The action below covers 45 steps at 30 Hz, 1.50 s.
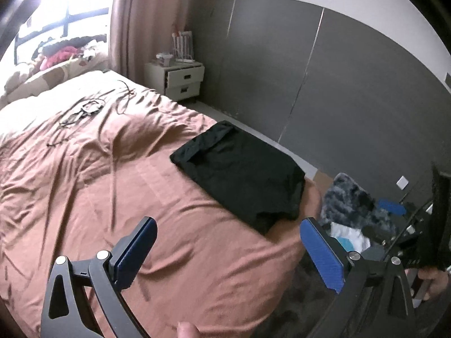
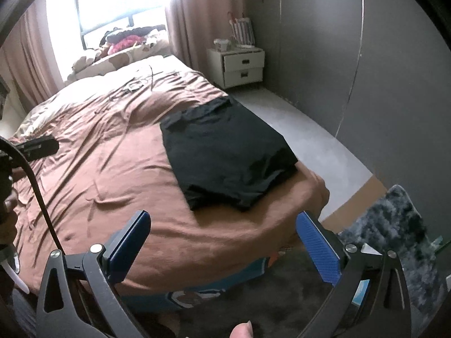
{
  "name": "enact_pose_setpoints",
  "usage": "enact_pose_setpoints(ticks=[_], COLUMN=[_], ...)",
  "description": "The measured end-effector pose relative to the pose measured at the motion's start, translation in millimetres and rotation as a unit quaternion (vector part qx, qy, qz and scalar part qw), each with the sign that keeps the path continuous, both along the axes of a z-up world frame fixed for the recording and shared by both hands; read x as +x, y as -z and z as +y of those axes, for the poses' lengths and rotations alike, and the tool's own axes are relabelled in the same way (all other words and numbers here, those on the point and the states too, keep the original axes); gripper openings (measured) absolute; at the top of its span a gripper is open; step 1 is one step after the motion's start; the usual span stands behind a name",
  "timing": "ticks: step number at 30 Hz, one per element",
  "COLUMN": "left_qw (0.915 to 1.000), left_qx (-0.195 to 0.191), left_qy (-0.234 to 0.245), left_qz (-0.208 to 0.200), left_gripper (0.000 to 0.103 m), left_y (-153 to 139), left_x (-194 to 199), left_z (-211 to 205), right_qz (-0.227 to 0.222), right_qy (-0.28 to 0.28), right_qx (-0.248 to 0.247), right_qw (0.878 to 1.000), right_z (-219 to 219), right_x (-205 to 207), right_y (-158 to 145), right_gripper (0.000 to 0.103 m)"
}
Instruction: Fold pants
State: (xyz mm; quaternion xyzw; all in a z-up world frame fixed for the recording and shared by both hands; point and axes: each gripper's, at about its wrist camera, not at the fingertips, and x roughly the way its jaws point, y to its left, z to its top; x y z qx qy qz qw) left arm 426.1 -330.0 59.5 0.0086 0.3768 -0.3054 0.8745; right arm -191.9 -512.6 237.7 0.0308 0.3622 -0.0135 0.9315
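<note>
The black pants (image 1: pixel 239 174) lie folded in a neat rectangle near the corner of the bed (image 1: pixel 98 169), on its brown cover. The left gripper (image 1: pixel 228 242) and right gripper (image 2: pixel 222 236) hover above the bed's edge, jaws spread wide, holding nothing.

Bed (image 1: pixel 84 183) with wrinkled pink-brown cover, bearing 1 folded pair of black pants (image 1: pixel 239 174) near its corner and cables (image 1: pixel 84 112) farther up.

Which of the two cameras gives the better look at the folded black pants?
The right wrist view: the pants sit near its centre, with the stacked layers visible at the near edge. The left wrist view shows the same pants whole too, but more slanted.
</note>
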Motion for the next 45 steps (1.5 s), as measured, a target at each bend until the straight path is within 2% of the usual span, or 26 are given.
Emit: enact_pose_setpoints(ticks=[4,15,26,36,41,45], left_qw=[0.9999,0.9975,0.9918,0.9851,0.9817,0.9801], left_qx=[0.001,-0.034,-0.036,-0.038,-0.022,-0.025], left_qy=[0.001,-0.004,-0.035,-0.060,-0.084,-0.100], left_qz=[-0.016,-0.061,-0.118,-0.157,-0.170,-0.170], left_gripper=[0.102,0.102,0.102,0.102,0.102,0.102], left_y=[-12.9,-47.4,-69.5,-66.1,-54.9,-43.7], left_x=[-26.5,-101.6,-179.8,-240.2,-267.9,-287.3], left_z=[20.0,88.1,154.9,202.6,224.9,241.6], right_qz=[-0.015,-0.070,-0.121,-0.153,-0.169,-0.177], right_qy=[0.000,-0.003,-0.011,-0.024,-0.029,-0.035], right_qx=[-0.005,-0.029,-0.032,-0.025,-0.018,-0.018], right_qw=[1.000,0.997,0.992,0.988,0.985,0.983], right_z=[17.8,83.4,137.9,168.2,177.4,187.6], right_x=[-23.3,-93.1,-161.0,-201.7,-214.4,-224.4], right_y=[-7.3,-33.4,-27.8,-13.3,-2.8,7.6], right_gripper=[0.103,0.103,0.103,0.103,0.103,0.103])
